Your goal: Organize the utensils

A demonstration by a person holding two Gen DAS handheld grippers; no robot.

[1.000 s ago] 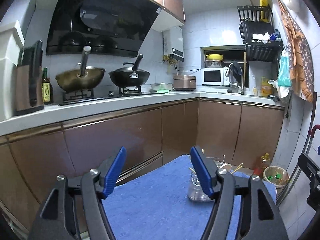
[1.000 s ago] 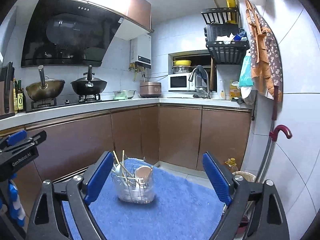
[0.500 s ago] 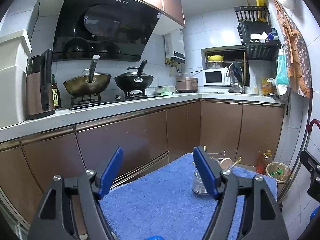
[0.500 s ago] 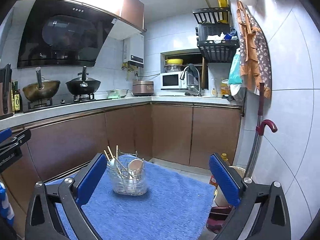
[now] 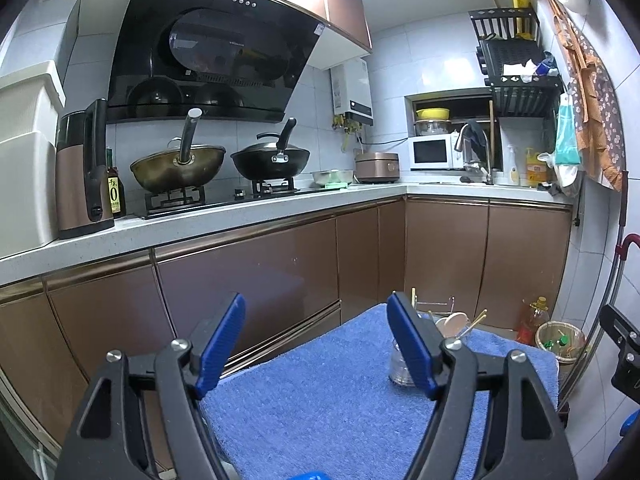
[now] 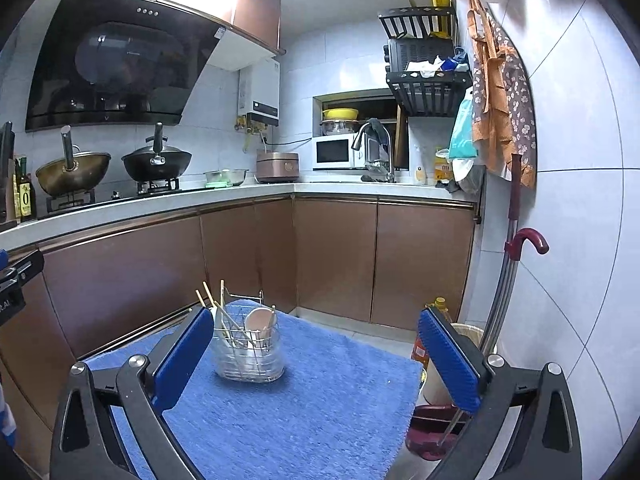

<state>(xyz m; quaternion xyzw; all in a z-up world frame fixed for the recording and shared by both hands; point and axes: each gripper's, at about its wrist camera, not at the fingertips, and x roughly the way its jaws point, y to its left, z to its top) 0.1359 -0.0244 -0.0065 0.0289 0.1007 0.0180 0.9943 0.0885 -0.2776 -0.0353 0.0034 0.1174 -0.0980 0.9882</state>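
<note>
A wire utensil basket point(image 6: 248, 354) stands on a blue towel-covered table point(image 6: 320, 412). It holds wooden chopsticks point(image 6: 214, 304) and a pale spoon point(image 6: 258, 320). In the left wrist view the basket point(image 5: 448, 336) is partly hidden behind the right finger. My left gripper point(image 5: 316, 344) is open and empty, held above the towel point(image 5: 320, 408), short of the basket. My right gripper point(image 6: 316, 356) is open wide and empty, with the basket just beyond its left finger.
Brown cabinets point(image 6: 336, 256) and a white counter point(image 6: 160, 204) with two woks point(image 6: 156, 164) ring the table. A bin point(image 5: 560, 340) and an oil bottle point(image 5: 534, 316) stand on the floor at right. An umbrella point(image 6: 516, 280) leans on the right wall.
Both grippers have drawn back and up from the basket, so it looks smaller and farther away. Both stay open and empty.
</note>
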